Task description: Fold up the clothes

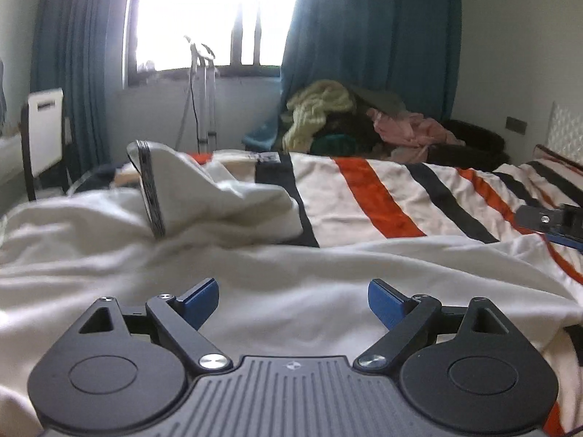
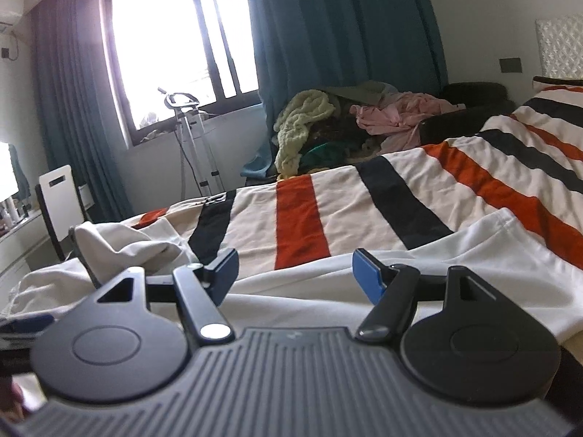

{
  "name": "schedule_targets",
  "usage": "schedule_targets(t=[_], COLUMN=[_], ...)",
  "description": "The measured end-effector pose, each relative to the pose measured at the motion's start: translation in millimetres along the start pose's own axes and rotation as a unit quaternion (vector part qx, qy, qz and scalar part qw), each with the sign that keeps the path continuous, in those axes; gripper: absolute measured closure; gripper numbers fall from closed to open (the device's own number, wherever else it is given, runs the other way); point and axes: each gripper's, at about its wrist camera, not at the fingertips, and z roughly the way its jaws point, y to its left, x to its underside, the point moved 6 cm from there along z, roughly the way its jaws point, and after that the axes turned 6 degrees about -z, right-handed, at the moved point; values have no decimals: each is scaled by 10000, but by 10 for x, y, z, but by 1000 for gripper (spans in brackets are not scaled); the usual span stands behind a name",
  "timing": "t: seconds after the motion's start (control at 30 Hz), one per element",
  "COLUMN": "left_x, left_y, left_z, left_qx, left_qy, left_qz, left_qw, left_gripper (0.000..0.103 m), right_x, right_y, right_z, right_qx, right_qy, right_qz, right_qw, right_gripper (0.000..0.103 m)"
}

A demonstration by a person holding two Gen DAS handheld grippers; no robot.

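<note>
Left wrist view shows the white garment (image 1: 255, 284) spread over the near part of the bed (image 1: 382, 196), on its striped cover of orange, black and cream bands. The garment's long axis runs across the picture, from the left edge toward the right, roughly square to the stripes. At its left end a part of it rises in a loose hump, with a dark ribbed edge (image 1: 151, 189) standing nearly upright. The left gripper (image 1: 293, 300) hovers just above the cloth, its blue fingers (image 1: 382, 300) wide apart with nothing between them; whether they brush the cloth cannot be told. Part of the right gripper (image 1: 550, 220) shows right of the garment.

From the right wrist view, the right gripper (image 2: 295, 273) sits over the garment's (image 2: 455, 273) right end, fingers (image 2: 366, 273) apart, gripping nothing. Beyond the bed lies a pile of clothes (image 2: 328, 123) beneath teal curtains (image 2: 346, 25).
</note>
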Motion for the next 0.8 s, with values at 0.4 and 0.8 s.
schedule_targets(t=[0.4, 0.8], left_x=[80, 37], left_y=[-154, -189], left_z=[-137, -521], left_qx=[22, 312], left_qy=[-278, -601], left_qz=[447, 262], left_qw=[9986, 9974], left_gripper=[9, 6], right_x=[91, 219], right_y=[10, -234], right_z=[67, 110], right_qx=[146, 37], right_qy=[17, 390], right_qz=[-174, 552], right_qw=[9997, 9977], right_gripper=[32, 32])
